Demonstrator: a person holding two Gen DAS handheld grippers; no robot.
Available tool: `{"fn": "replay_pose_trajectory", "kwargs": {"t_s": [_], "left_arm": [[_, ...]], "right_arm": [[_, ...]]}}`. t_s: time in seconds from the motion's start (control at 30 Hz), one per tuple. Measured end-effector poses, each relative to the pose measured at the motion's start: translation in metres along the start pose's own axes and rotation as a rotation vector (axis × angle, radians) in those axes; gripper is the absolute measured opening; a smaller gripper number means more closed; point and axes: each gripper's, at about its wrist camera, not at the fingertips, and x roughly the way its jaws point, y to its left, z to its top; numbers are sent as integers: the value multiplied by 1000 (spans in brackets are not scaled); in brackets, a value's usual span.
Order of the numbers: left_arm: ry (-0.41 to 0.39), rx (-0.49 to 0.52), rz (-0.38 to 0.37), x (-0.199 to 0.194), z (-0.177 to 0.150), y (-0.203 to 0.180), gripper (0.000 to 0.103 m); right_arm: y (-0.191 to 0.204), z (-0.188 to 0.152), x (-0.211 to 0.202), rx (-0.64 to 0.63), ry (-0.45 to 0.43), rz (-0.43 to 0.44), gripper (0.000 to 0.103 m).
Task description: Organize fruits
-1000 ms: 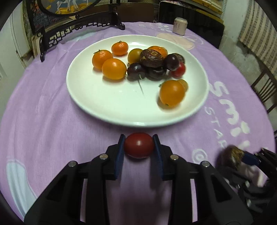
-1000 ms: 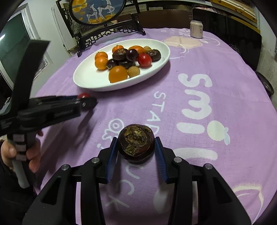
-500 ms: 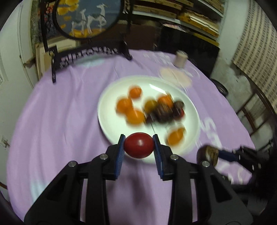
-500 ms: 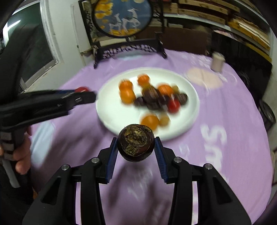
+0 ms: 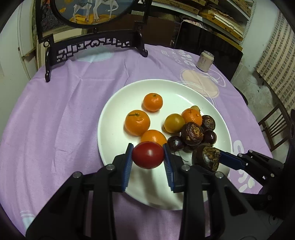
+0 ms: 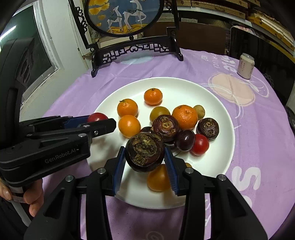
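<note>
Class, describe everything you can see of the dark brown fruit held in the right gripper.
The dark brown fruit is round and somewhat flattened, with glossy maroon-brown skin and a rough, flaky tan patch on the face turned to the camera. It looks like a water chestnut, like others on the plate. The right gripper clamps it between its blue pads, lifted over the near part of the white plate. Only the pads appear to touch it.

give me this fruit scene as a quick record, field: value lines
left gripper: shut on red tomato, held over the plate's near edge
right gripper: shut on water chestnut, held over the plate
plate: white, on purple tablecloth
on plate: mandarins, water chestnuts, dark plums, second red tomato
background: can, deer screen
</note>
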Motion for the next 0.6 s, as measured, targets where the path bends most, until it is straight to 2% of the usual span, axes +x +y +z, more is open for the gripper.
{"fn": "replay_pose_trajectory", "kwargs": {"t_s": [0.03,0.07,0.13,0.2,0.23,0.27,0.37,0.43,0.6], "left_arm": [[-2,-1,5,0,0,0,37],[-8,-7,7,-1,0,1,57],[-46,-19,29,-9,-1,3,76],[-73,-12,41,-17,-3,4,76],[-79,-7,35,-22,-6,3,80],[-78,-10,30,-25,-9,3,91],[-92,-27,9,-43,-25,4,96],[-101,-22,24,-53,-37,2,96],[-138,30,99,-81,-74,-11,101]], "right_arm": [[0,0,0,-5,-10,-13,43],[-1,0,-1,-6,-21,-26,55],[-3,-2,-6,-5,-49,-69,69],[-5,-7,-14,-10,-68,-96,73],[-6,-10,-17,-7,-71,-101,79],[-7,-13,-21,-3,-73,-106,87],[-6,-29,-40,5,-83,-111,94],[-2,-42,-52,1,-85,-131,100],[4,-68,-60,2,-40,-204,101]]}}
